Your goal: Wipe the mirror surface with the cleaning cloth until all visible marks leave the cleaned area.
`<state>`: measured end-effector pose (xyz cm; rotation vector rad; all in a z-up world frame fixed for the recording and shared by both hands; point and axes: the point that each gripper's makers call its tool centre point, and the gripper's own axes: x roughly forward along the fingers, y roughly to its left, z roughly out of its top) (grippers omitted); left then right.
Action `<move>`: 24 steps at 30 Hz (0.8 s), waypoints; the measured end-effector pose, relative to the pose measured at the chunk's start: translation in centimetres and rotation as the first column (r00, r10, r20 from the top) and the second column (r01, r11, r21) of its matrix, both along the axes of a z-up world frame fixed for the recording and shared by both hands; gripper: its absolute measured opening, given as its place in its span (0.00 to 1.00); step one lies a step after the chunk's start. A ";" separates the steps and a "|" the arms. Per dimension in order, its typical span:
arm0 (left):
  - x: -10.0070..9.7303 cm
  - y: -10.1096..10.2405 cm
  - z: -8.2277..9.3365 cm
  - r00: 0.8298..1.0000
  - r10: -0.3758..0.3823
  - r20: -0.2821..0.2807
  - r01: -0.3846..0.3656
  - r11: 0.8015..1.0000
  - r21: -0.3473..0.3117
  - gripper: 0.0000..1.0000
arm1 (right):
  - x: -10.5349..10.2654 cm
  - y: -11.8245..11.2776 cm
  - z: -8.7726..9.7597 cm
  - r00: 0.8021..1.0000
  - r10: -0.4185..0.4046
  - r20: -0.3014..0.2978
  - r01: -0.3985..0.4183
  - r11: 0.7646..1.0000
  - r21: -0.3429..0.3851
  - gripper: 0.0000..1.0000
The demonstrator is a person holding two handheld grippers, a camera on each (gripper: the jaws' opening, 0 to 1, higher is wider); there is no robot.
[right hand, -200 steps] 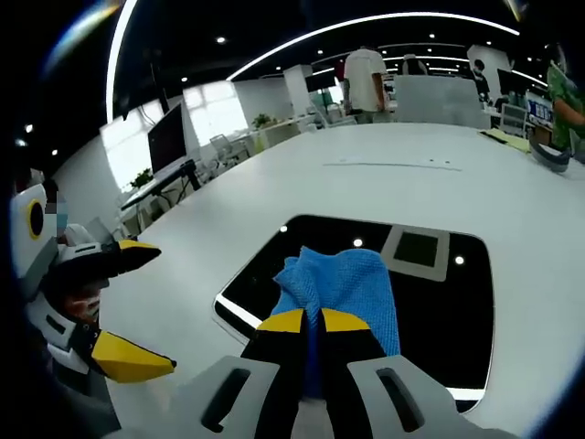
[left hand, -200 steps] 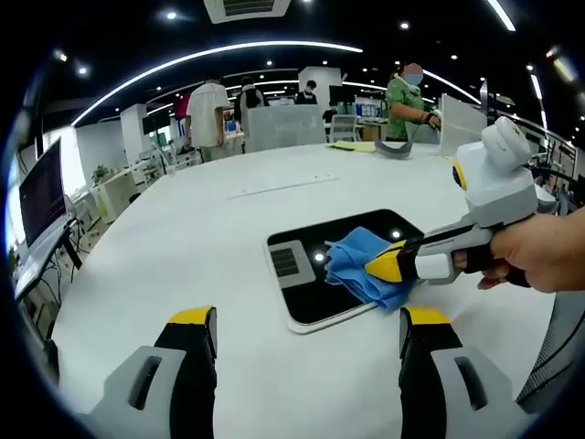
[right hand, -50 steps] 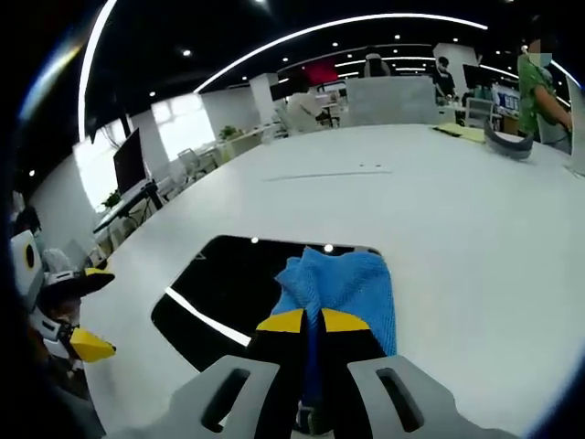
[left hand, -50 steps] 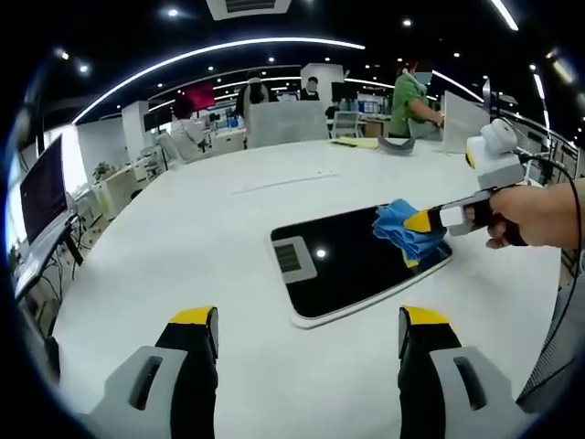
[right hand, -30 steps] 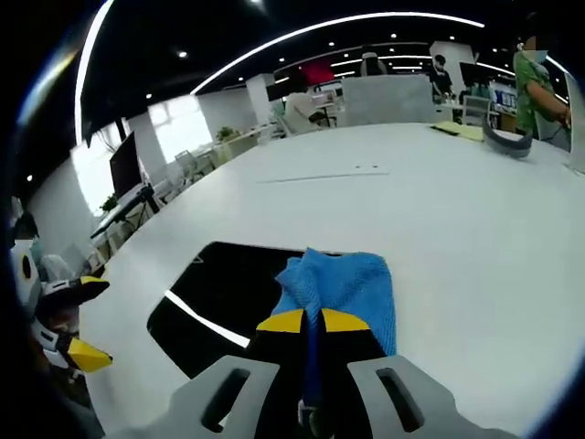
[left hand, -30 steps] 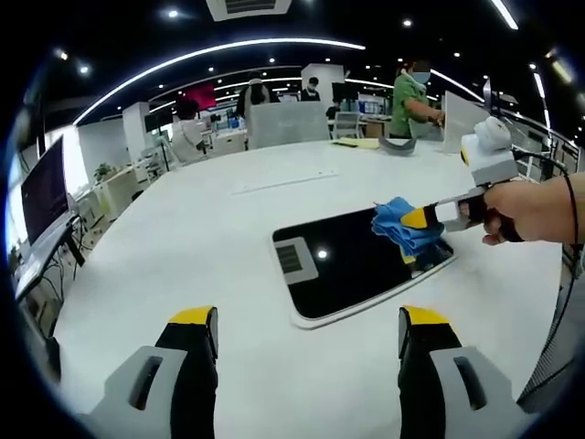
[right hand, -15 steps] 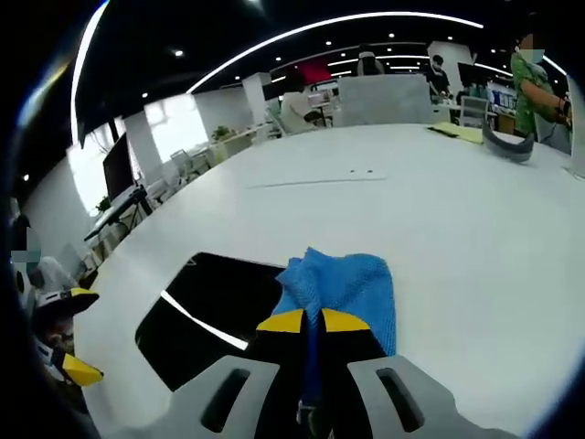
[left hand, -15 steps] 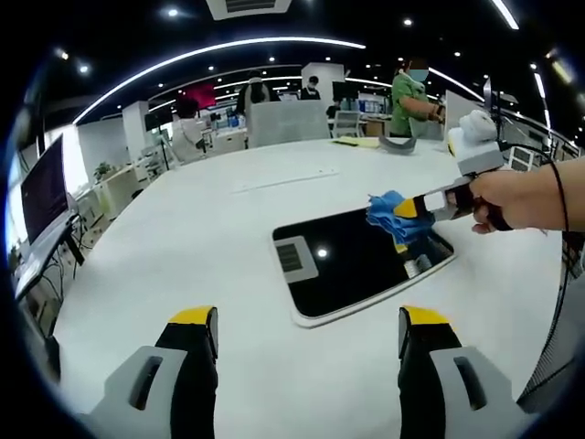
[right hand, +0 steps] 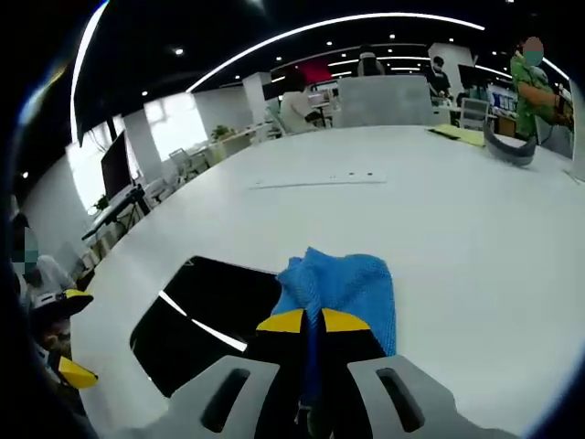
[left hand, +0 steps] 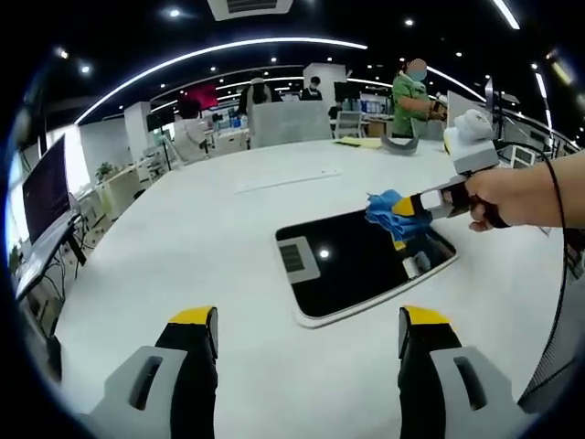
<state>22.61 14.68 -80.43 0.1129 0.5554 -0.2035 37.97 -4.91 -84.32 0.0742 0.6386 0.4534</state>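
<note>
A dark rectangular mirror [left hand: 364,265] with a white rim lies flat on the white table [left hand: 201,238]. It reflects ceiling lights and a grey panel. In the left gripper view my right gripper [left hand: 400,207], held in a hand, is shut on the blue cleaning cloth [left hand: 384,212] over the mirror's far right corner. My left gripper [left hand: 307,322] stands open above bare table, short of the mirror's near edge. The right gripper view has my right gripper [right hand: 313,322] shut on the blue cloth [right hand: 343,284], with the mirror [right hand: 210,315] to its left.
The table runs wide and white around the mirror. A dark curved object [right hand: 514,148] and yellow paper [right hand: 464,133] lie at its far side. People stand by desks beyond. A monitor [left hand: 41,192] stands off the table's left edge.
My right gripper has carried the cloth from the mirror's middle toward its far right corner. The left gripper has stayed open and still.
</note>
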 end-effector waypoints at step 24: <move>-0.1 0.2 0.1 1.000 0.010 0.001 -0.010 1.000 -0.009 0.81 | 0.2 0.6 -0.2 1.000 0.001 0.001 -0.001 1.000 -0.001 0.01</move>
